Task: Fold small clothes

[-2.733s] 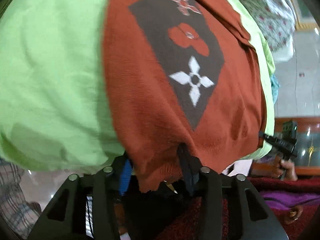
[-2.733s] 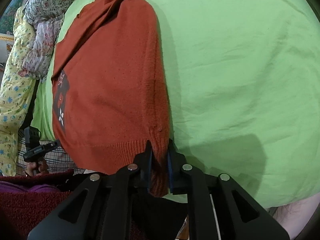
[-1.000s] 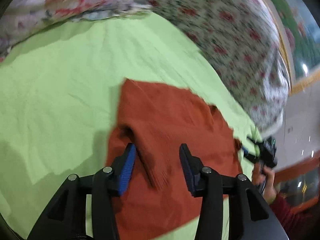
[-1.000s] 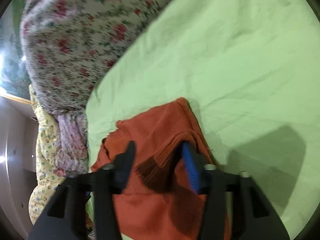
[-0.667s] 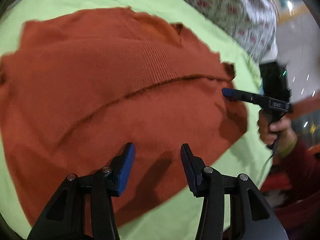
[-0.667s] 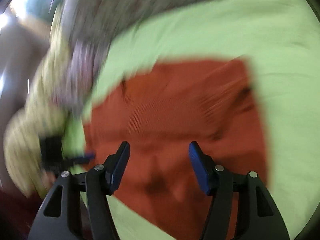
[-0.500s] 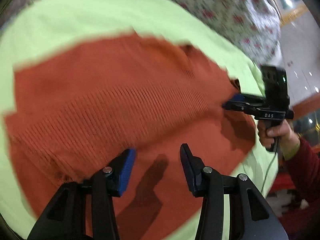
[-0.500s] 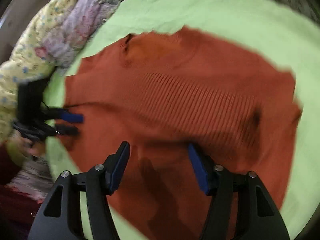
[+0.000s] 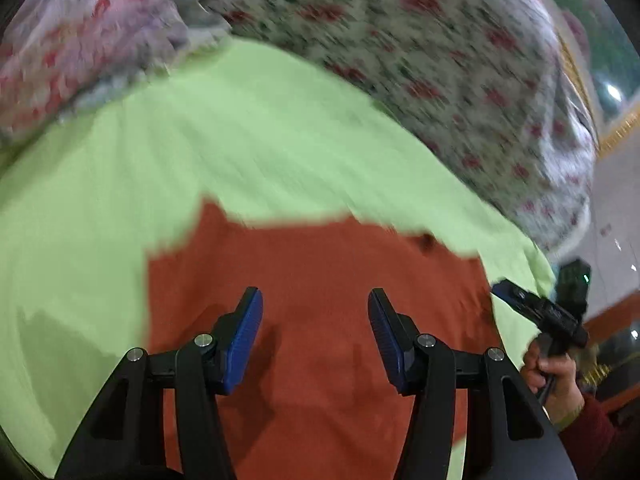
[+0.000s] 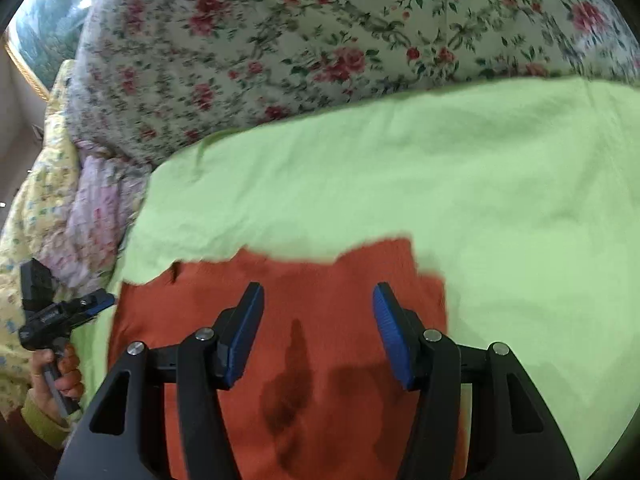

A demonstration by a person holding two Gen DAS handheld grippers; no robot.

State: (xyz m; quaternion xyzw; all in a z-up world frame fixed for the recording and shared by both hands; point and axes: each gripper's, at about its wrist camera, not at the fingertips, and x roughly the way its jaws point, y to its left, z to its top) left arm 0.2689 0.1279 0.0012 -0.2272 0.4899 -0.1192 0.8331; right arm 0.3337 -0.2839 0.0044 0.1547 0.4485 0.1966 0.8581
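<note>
A rust-orange sweater (image 9: 312,248) lies folded flat on a light green sheet (image 9: 240,140). My left gripper (image 9: 314,296) hovers over its near half, its jaws opening, with nothing between the blue pads. At that view's right edge a hand holds my right gripper (image 9: 502,290) by the sweater's right side. In the right wrist view the sweater (image 10: 340,268) lies under my right gripper (image 10: 318,288), which is open and empty, its shadow on the knit. My left gripper (image 10: 105,301) shows at the sweater's left edge, held by a hand.
A floral quilt (image 9: 440,60) is heaped along the far side of the sheet (image 10: 440,180) and shows in the right wrist view too (image 10: 280,40). Yellow flowered bedding (image 10: 36,200) lies at the left. Bare green sheet stretches to the right of the sweater.
Both grippers let go of the sweater's hem after carrying it over. Since half a second ago both have drawn back, so the sweater sits lower and smaller. The left jaws stand wider.
</note>
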